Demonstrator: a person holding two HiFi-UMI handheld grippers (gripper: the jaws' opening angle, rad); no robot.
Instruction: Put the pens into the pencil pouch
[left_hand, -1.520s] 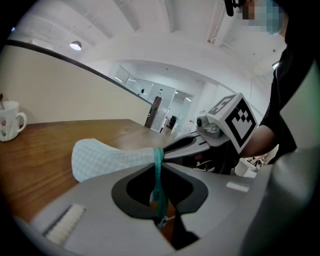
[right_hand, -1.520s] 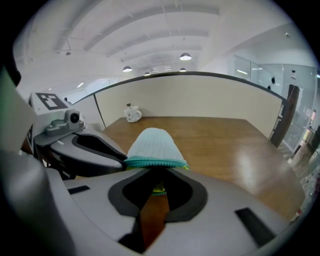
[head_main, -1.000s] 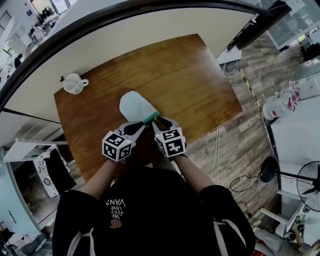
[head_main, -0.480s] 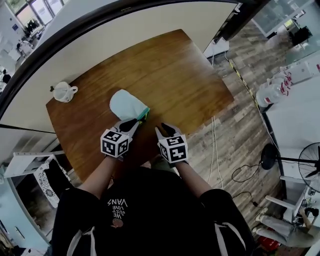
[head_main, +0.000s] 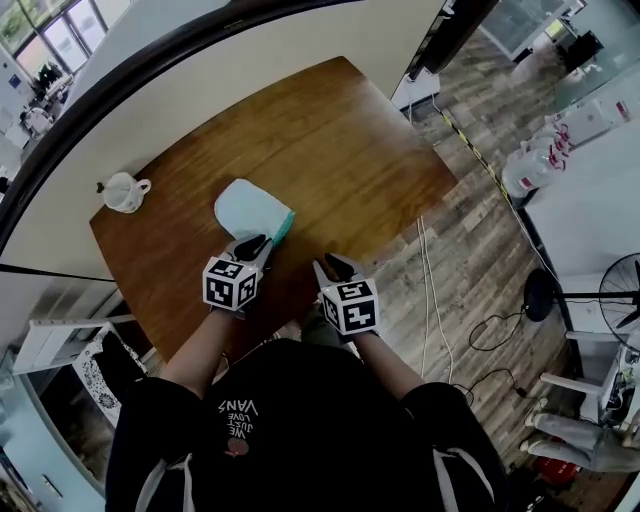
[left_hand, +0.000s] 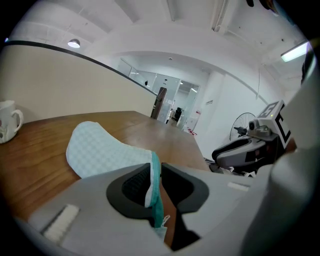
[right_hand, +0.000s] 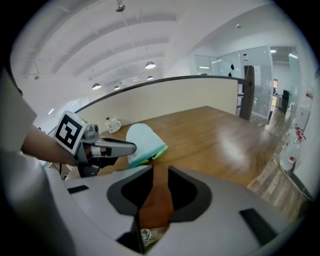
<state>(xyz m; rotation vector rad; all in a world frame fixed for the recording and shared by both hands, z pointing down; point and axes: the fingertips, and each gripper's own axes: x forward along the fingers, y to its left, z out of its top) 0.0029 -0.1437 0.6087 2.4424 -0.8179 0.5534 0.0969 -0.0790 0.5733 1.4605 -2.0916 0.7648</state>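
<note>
A pale blue pencil pouch (head_main: 248, 211) lies flat on the wooden table (head_main: 350, 150), its teal zip edge toward me. My left gripper (head_main: 256, 244) is shut on that near edge; in the left gripper view the zip edge (left_hand: 155, 186) stands pinched between the pads. From the right gripper view a yellow-green pen tip (right_hand: 158, 152) shows in the pouch's mouth (right_hand: 147, 155). My right gripper (head_main: 333, 268) hangs open to the right of the pouch, apart from it. Nothing lies between its jaws (right_hand: 159, 172); only bare table shows there.
A white mug (head_main: 122, 192) stands near the table's far left corner. A curved pale wall runs behind the table. Its right edge drops to wood-pattern floor with cables (head_main: 432, 300). Fans (head_main: 620, 300) stand further right.
My right gripper has drawn back from the pouch's mouth toward the near right. The left gripper has stayed on the pouch's edge. The head view has shifted a little.
</note>
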